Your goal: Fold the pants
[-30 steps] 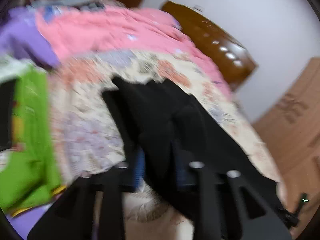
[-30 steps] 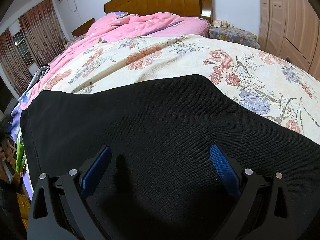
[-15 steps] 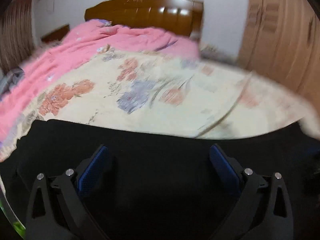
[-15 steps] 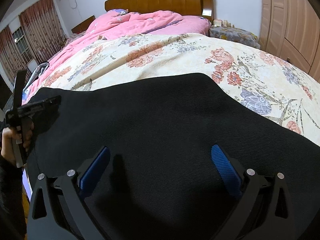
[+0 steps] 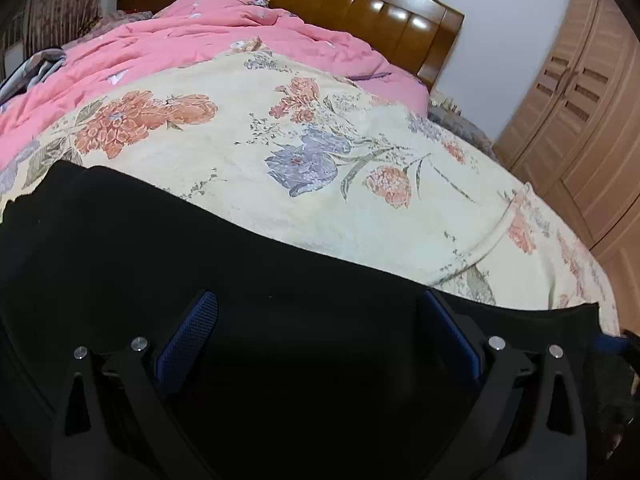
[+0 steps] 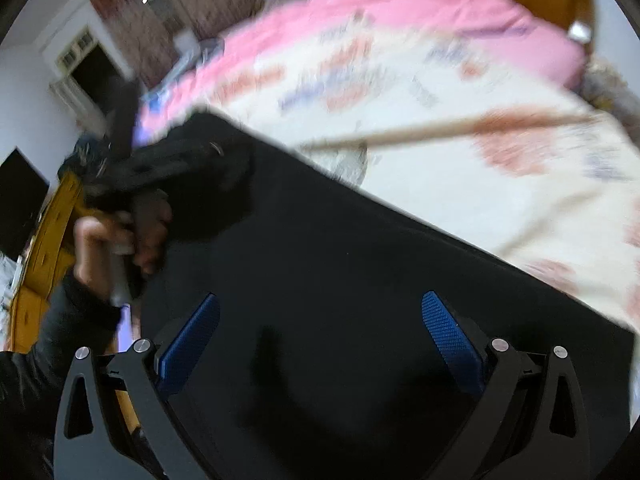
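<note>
In the left wrist view, the left gripper (image 5: 318, 320) fills the near edge, its two blue pads (image 5: 187, 342) spread wide at about 7 and 5 o'clock with nothing pinched between them; it is released and hangs over the black pants (image 5: 160, 248). The pants lie flat on the bed, covering the whole lower half of the view from 9 o'clock across to 3 o'clock, their far edge running as a slanted line over the cream floral bedspread (image 5: 312, 152). Beyond the bedspread, toward 11 o'clock, a pink quilt (image 5: 192, 36) is bunched up. Behind it at 12 o'clock stands the wooden headboard (image 5: 360, 4), and at 2 to 3 o'clock the wooden wardrobe doors (image 5: 576, 120).

In the right wrist view, which is blurred, the right gripper (image 6: 320, 322) is also released, its blue pads (image 6: 450, 340) wide apart above the pants (image 6: 360, 272) with no cloth caught between them. At 9 o'clock a hand (image 6: 120, 240) in a dark sleeve (image 6: 60, 328) grips the handle of the left gripper (image 6: 224, 156), whose tip reaches over the far corner of the pants at about 10 o'clock. Farther off, the floral bedspread (image 6: 460, 120) and pink quilt (image 6: 400, 12) stretch toward 1 o'clock.
</note>
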Available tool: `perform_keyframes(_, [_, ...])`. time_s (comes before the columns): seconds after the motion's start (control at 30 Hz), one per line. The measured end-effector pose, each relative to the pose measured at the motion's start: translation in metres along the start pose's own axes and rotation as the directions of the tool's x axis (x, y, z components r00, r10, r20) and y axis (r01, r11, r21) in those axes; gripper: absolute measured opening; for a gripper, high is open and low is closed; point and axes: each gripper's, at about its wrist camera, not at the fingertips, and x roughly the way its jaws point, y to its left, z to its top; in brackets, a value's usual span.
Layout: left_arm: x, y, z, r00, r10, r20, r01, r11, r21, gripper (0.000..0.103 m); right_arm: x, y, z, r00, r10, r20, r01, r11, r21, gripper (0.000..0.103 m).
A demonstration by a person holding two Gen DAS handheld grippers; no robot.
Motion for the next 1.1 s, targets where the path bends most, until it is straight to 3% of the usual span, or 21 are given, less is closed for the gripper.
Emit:
perform_keyframes(0.07, [-0.002, 0.004, -0.001, 1.000, -0.016, 0.013, 0.016, 1.000, -0.018, 0.100, -0.005, 0.000, 0.010, 0.995, -0.067, 0.074, 0.072, 0.996, -0.057, 0.096])
perform_keyframes(0.1, [-0.004, 0.007, -0.001, 1.000, -0.024, 0.019, 0.024, 0.999, -0.029, 0.100, -0.010, -0.008, 0.015, 0.986, -0.140, 0.090, 0.142, 0.990, -0.016, 0.097])
perform_keyframes(0.13, [-0.004, 0.009, -0.001, 0.999, -0.035, 0.026, 0.036, 0.999, -0.038, 0.100, -0.015, -0.013, 0.017, 0.986, -0.127, 0.108, 0.126, 0.992, 0.018, 0.097])
perform_keyframes(0.2, [-0.008, 0.012, -0.003, 0.997, -0.057, 0.047, 0.059, 0.997, -0.046, 0.100, -0.027, -0.016, 0.018, 0.985, 0.004, 0.171, -0.006, 1.000, 0.010, 0.095])
perform_keyframes(0.23, [-0.011, 0.014, -0.004, 0.995, -0.073, 0.069, 0.077, 0.996, -0.054, 0.100, -0.028, -0.012, 0.019, 0.983, -0.003, 0.185, 0.008, 1.000, -0.026, 0.087])
perform_keyframes(0.27, [-0.016, 0.019, -0.006, 0.991, -0.089, 0.096, 0.097, 0.992, -0.079, 0.100, -0.025, -0.006, 0.022, 0.981, -0.057, 0.184, 0.074, 0.993, -0.088, 0.070])
perform_keyframes(0.33, [-0.022, 0.029, -0.008, 0.982, -0.124, 0.143, 0.142, 0.982, -0.124, 0.100, -0.010, 0.003, 0.027, 0.981, -0.128, 0.143, 0.153, 0.972, -0.177, 0.048])
perform_keyframes(0.5, [-0.032, 0.039, -0.011, 0.972, -0.119, 0.201, 0.155, 0.973, -0.171, 0.100, 0.024, 0.011, 0.038, 0.991, -0.106, 0.078, 0.124, 0.953, -0.277, 0.040])
perform_keyframes(0.6, [-0.040, 0.043, -0.014, 0.962, -0.113, 0.250, 0.163, 0.968, -0.190, 0.100, 0.033, 0.019, 0.037, 0.989, -0.117, 0.089, 0.140, 0.934, -0.327, 0.028])
perform_keyframes(0.63, [-0.041, 0.045, -0.014, 0.959, -0.116, 0.258, 0.170, 0.966, -0.196, 0.100, 0.032, 0.024, 0.035, 0.987, -0.126, 0.102, 0.154, 0.927, -0.341, 0.013])
perform_keyframes(0.67, [-0.043, 0.048, -0.015, 0.956, -0.122, 0.269, 0.180, 0.962, -0.203, 0.100, 0.030, 0.028, 0.034, 0.979, -0.157, 0.128, 0.193, 0.915, -0.355, 0.006])
perform_keyframes(0.73, [-0.044, 0.049, -0.015, 0.954, -0.123, 0.274, 0.184, 0.961, -0.208, 0.100, 0.020, 0.034, 0.035, 0.965, -0.191, 0.180, 0.245, 0.903, -0.353, 0.006])
perform_keyframes(0.9, [-0.041, 0.048, -0.014, 0.959, -0.114, 0.259, 0.171, 0.963, -0.210, 0.100, 0.034, 0.018, 0.038, 0.970, -0.185, 0.157, 0.221, 0.942, -0.254, 0.009])
perform_keyframes(0.93, [-0.040, 0.048, -0.013, 0.961, -0.110, 0.253, 0.166, 0.963, -0.211, 0.100, 0.032, 0.016, 0.038, 0.973, -0.173, 0.152, 0.205, 0.952, -0.229, 0.018])
perform_keyframes(0.97, [-0.039, 0.047, -0.013, 0.964, -0.103, 0.244, 0.156, 0.965, -0.210, 0.100, 0.029, 0.013, 0.039, 0.973, -0.178, 0.148, 0.206, 0.958, -0.200, 0.040])
perform_keyframes(1.0, [-0.038, 0.047, -0.013, 0.966, -0.100, 0.238, 0.152, 0.966, -0.210, 0.100, 0.025, 0.012, 0.041, 0.969, -0.195, 0.152, 0.220, 0.961, -0.168, 0.049])
perform_keyframes(1.03, [-0.038, 0.047, -0.012, 0.967, -0.098, 0.235, 0.149, 0.966, -0.211, 0.100, 0.014, 0.014, 0.039, 0.964, -0.191, 0.186, 0.219, 0.965, -0.144, 0.055])
perform_keyframes(1.1, [-0.036, 0.047, -0.012, 0.970, -0.093, 0.227, 0.142, 0.967, -0.210, 0.100, -0.003, 0.024, 0.034, 0.961, -0.138, 0.241, 0.176, 0.973, -0.148, 0.056])
